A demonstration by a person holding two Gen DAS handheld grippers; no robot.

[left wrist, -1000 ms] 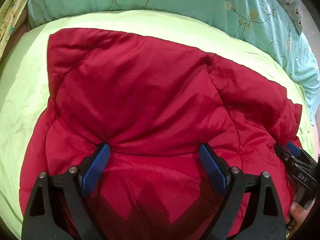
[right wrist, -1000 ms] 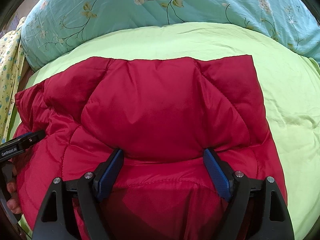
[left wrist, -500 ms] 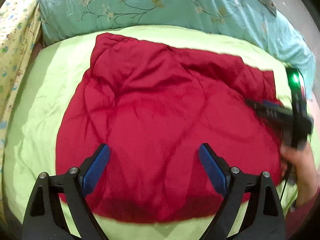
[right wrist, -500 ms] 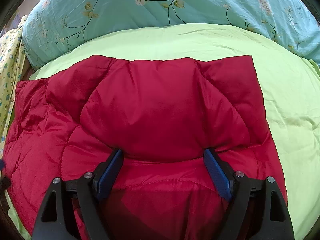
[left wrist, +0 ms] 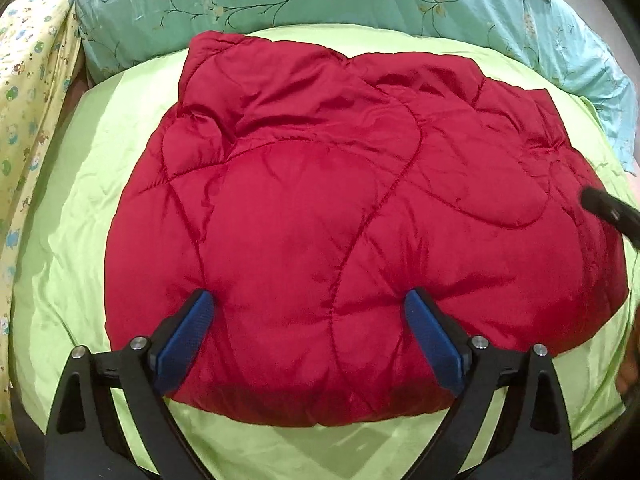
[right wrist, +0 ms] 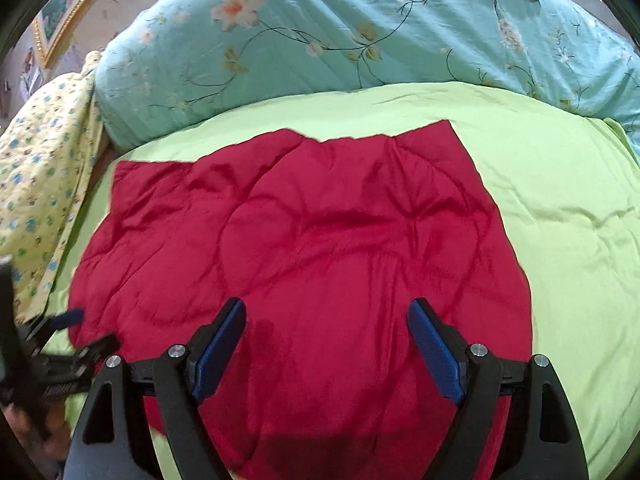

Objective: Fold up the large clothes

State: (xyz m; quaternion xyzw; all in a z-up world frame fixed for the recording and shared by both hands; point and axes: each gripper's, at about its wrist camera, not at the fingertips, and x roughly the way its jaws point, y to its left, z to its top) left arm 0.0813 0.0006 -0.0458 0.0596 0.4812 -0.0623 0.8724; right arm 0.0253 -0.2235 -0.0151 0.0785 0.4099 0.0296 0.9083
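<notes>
A red quilted puffy garment (left wrist: pixel 340 216) lies folded into a rough rectangle on the lime-green bed cover (left wrist: pixel 80 208). It also shows in the right wrist view (right wrist: pixel 320 248). My left gripper (left wrist: pixel 310 312) is open and empty, hovering above the garment's near edge. My right gripper (right wrist: pixel 326 320) is open and empty, above the garment's near right part. The right gripper's tip (left wrist: pixel 608 210) shows at the right edge of the left wrist view. The left gripper (right wrist: pixel 68 344) shows at the left edge of the right wrist view.
A teal floral duvet (right wrist: pixel 360 32) is bunched along the far side of the bed. A yellow patterned cloth (left wrist: pixel 28 92) lies at the left. The green cover (right wrist: pixel 568 208) extends to the right of the garment. A framed picture (right wrist: pixel 60 12) hangs at far left.
Both grippers have lifted off and pulled back from the garment. The left rose first, the right in the last half second. The garment now lies flat and released.
</notes>
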